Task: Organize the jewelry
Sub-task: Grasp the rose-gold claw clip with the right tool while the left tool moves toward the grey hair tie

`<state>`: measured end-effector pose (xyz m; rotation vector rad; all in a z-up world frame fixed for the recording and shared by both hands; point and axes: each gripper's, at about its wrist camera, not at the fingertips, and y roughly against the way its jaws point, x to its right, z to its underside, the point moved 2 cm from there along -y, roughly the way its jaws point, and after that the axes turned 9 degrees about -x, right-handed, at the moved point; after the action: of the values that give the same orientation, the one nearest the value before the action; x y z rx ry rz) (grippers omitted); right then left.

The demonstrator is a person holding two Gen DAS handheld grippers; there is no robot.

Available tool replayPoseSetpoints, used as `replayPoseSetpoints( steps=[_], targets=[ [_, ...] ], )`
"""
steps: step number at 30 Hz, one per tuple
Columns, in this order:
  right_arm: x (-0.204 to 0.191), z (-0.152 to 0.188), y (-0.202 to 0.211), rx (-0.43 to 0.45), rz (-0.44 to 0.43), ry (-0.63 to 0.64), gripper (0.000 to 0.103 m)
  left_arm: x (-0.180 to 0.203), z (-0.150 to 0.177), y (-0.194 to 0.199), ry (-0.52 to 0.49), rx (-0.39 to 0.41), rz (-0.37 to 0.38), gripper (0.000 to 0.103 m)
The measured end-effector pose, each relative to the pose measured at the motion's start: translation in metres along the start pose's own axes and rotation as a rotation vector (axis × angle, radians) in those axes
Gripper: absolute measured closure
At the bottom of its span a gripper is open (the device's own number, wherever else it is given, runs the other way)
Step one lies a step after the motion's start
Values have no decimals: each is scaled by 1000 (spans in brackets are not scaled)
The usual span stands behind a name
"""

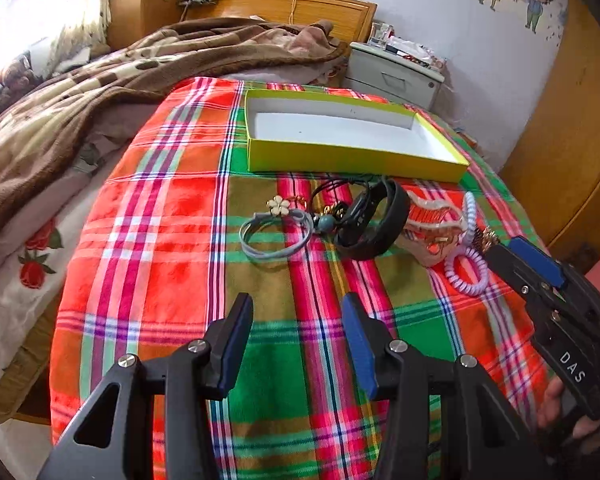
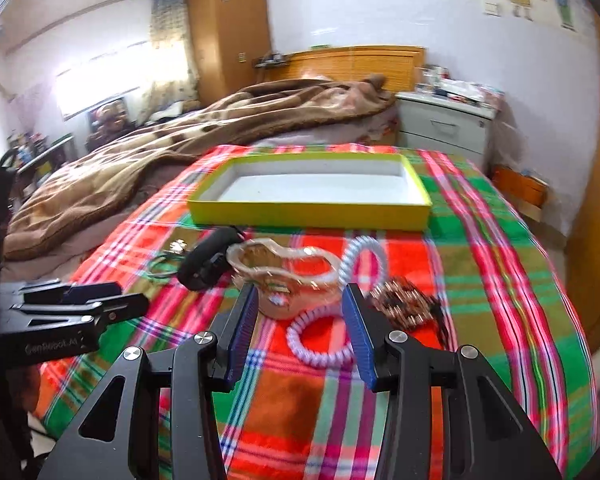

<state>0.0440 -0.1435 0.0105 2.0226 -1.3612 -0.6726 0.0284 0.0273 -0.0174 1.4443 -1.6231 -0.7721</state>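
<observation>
Plaid cloth in red, green and orange covers the bed, and across its middle, left to right, lie a grey hair tie with a cream flower, a black bracelet, a pink hair claw and a lilac coil tie. Beyond them sits an empty yellow box. Nearer, the left gripper hangs wide open over bare cloth with nothing held, while the right gripper spreads its jaws, empty, just short of the coil tie.

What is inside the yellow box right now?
Nothing visible: the yellow box shows only its bare white floor. The strip just behind its near wall is hidden in both views. All the jewelry lies on the plaid cloth in front.
</observation>
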Motion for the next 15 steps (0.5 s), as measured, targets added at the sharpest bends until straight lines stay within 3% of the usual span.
replayPoseSetpoints(
  steps=[5,8,15],
  targets=[
    [-6,-18,-16,-66,-128,149,58,-9,-13,-3,-13,-18,37,55],
    [-13,-25,-24,-107,-186,238,58,-18,-21,-6,4,-26,7,55],
    [-10,-39,-48,-200,-208,324,58,-35,-41,-19,36,-69,34,55]
  ],
)
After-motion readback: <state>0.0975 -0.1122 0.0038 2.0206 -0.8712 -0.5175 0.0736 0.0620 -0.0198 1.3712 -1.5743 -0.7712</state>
